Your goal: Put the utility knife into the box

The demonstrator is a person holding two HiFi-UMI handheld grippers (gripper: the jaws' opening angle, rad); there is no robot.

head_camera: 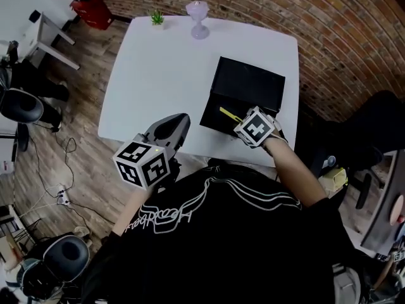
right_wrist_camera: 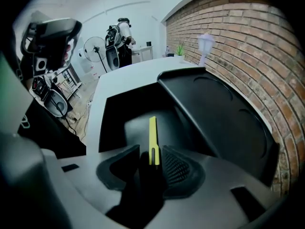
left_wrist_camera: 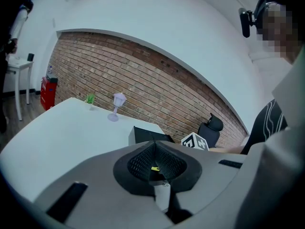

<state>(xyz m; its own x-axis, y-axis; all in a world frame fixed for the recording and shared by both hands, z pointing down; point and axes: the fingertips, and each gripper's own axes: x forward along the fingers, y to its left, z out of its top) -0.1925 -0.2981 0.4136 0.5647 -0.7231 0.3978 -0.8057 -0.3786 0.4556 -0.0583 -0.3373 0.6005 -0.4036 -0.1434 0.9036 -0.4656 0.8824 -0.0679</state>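
One utility knife (right_wrist_camera: 153, 136), one box (head_camera: 248, 83), one plant (head_camera: 157, 18), one ornament (head_camera: 198, 19)

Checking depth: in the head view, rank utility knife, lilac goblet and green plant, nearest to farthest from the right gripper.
1. Utility knife, between its jaws.
2. Lilac goblet, far table edge.
3. Green plant, further left.

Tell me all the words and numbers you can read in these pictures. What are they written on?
No text here can be read for certain.
Black shirt: white curly writing, upside down in the head view, too looped to read.
Marker cubes: black-and-white square patterns, not letters or numbers.
Black box: no print shows.
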